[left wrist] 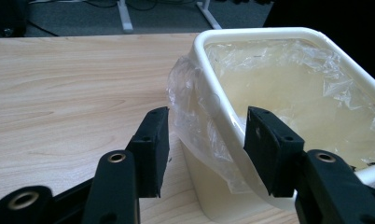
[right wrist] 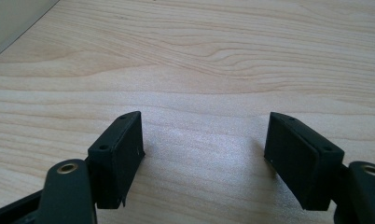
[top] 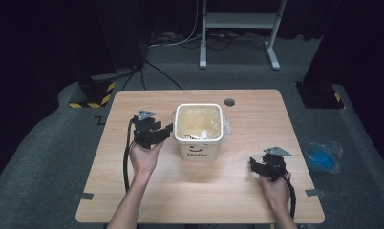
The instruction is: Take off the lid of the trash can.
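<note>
The cream bin [top: 198,131] is sitting mid-table toward the far edge, its plastic liner [left wrist: 195,112] already draped over the rim. The left gripper [left wrist: 205,140] is straddling that rim unclenched; the right gripper [right wrist: 204,154] is resting released near the table's near right corner. Tucking looks unfinished.

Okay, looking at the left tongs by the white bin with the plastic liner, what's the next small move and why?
Probably close the left tongs on the liner. The jaws stand open astride the bin rim, with the clear film bunched over the outer edge between them, not yet pinched. The right tongs rest open over bare table, so the left seems to lead.
</note>
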The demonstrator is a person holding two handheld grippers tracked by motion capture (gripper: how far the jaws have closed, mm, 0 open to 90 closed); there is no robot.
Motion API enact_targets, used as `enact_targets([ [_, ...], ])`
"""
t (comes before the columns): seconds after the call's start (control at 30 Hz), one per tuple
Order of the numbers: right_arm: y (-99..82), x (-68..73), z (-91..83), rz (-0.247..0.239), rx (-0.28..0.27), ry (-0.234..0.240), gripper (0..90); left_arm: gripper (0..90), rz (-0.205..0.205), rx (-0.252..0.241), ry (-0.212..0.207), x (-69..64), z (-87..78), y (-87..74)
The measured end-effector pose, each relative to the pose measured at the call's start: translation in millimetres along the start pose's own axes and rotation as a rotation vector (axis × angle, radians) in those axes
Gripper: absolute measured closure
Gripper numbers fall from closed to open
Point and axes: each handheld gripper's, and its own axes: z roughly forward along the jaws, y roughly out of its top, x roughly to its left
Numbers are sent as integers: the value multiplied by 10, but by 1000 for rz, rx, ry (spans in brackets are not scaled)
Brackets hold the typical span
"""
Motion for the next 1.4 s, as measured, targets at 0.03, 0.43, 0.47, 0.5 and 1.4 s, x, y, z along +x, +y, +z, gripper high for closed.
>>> enact_targets([
  [0.03,0,0,0,0,0,0,278,499,3,3,-2,-4,5,4],
  [0.43,0,1,-1,0,0,-1,278,501,4,20,-2,-88,120,45],
  [0.47,0,3,-1,2,1,-1,279,501,3,18,-5,-104,127,62],
  [0.5,0,3,-1,2,1,-1,279,502,3,18,-5,-104,127,62],
  [1.4,0,8,-3,0,2,0,279,531,28,72,37,-210,354,110],
])
